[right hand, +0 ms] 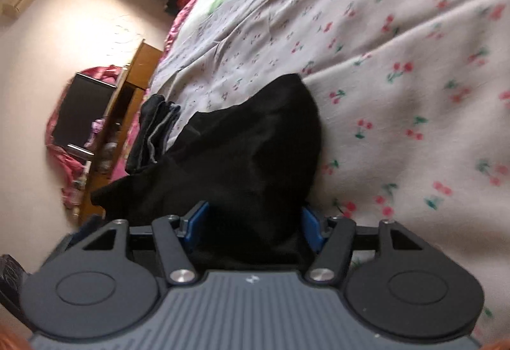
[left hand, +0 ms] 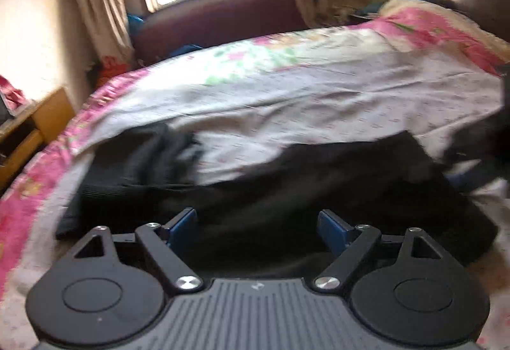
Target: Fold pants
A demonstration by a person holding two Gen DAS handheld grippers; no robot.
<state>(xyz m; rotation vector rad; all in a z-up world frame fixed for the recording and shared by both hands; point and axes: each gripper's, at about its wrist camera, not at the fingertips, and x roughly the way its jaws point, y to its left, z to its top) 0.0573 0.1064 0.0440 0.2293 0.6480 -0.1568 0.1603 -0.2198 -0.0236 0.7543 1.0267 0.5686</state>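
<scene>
Black pants (left hand: 318, 190) lie spread on the flowered bed sheet (left hand: 287, 101). My left gripper (left hand: 258, 229) is open just above the near part of the pants, its blue pads wide apart with nothing between them. In the right wrist view the pants (right hand: 255, 152) bunch up in a fold between the blue pads of my right gripper (right hand: 253, 229). The pads stand wide apart on either side of the cloth, and I cannot tell whether they pinch it. The right gripper shows as a dark blur at the right edge of the left wrist view (left hand: 497, 139).
A folded dark garment (left hand: 140, 155) lies on the bed to the left of the pants, also in the right wrist view (right hand: 156, 130). A wooden bedside cabinet (left hand: 28, 133) stands at the left. A dark red headboard (left hand: 223, 22) and a window are at the far side.
</scene>
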